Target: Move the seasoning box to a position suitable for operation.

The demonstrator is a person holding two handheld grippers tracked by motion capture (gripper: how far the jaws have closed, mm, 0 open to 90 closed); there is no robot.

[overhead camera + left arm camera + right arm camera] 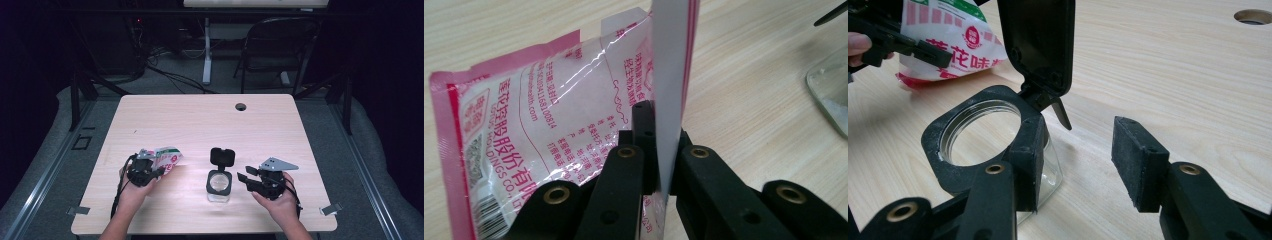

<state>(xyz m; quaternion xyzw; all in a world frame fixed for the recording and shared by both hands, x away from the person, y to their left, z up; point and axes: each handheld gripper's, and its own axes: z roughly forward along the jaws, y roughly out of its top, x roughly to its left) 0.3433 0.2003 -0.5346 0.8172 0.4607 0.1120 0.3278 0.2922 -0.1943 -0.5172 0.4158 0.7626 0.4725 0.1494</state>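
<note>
A white and pink pouch (167, 157) with printed text lies at the front left of the table, and my left gripper (145, 172) is shut on its edge. In the left gripper view the pouch (549, 115) stands on edge, its white sealed strip pinched between the jaws of the left gripper (663, 150). A square glass jar (219, 184) stands at front centre with its black hinged lid (222, 156) flipped up. My right gripper (246, 179) sits open just right of it. In the right gripper view the jar (983, 135) is beside the left pad (1025, 165), with nothing between the jaws.
A round cable hole (241, 106) is in the wooden table top (200, 125) near its far edge. A folding chair (280, 45) and a desk leg stand on the floor behind. In the right gripper view the pouch (953, 45) lies beyond the jar.
</note>
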